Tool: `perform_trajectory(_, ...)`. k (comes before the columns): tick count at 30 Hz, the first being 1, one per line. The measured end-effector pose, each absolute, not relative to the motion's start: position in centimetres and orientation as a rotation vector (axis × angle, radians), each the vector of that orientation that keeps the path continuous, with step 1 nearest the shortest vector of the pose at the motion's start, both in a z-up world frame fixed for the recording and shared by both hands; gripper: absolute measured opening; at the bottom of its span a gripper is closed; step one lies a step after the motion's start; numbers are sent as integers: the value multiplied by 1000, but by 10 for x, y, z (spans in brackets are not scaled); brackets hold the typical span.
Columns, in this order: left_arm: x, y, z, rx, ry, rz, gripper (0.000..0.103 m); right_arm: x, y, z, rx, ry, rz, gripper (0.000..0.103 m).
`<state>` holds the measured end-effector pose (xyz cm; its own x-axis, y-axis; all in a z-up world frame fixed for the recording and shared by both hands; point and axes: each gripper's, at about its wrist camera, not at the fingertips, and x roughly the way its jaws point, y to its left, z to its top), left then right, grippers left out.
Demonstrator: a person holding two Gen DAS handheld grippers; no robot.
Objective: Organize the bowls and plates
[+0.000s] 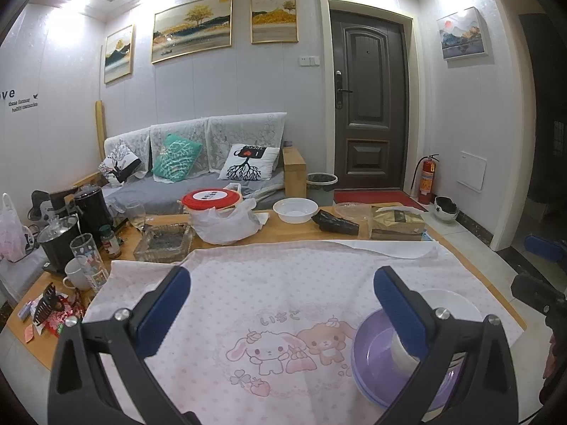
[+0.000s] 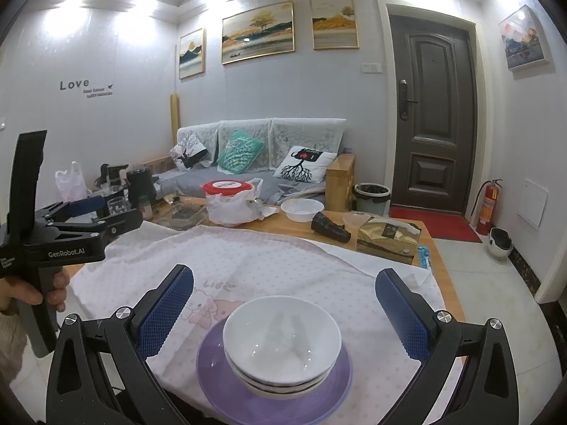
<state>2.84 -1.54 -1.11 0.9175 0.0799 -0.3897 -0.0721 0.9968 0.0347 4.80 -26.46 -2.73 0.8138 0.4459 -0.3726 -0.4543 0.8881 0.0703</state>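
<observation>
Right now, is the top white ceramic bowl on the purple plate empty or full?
Empty. The top white ceramic bowl sits upright, nested in the stack on the purple plate, its glossy bare inside showing only light reflections.

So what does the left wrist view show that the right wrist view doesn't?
Only the left wrist view shows the white mug and printed glass at the table's left edge, plus the black hair claw.

Only the right wrist view shows the white bowls fully, nested on the purple plate, and the left tool seen from outside, held in a hand.

Both share the pink bunny cloth, the red-lidded container, the empty white bowl and the gold box.
</observation>
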Motion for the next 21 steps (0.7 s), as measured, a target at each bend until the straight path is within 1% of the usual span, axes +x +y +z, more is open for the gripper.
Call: perform_trajectory(21,27,-14,-12,16,395,90,102,46,-265,-27,-8,389,472,102)
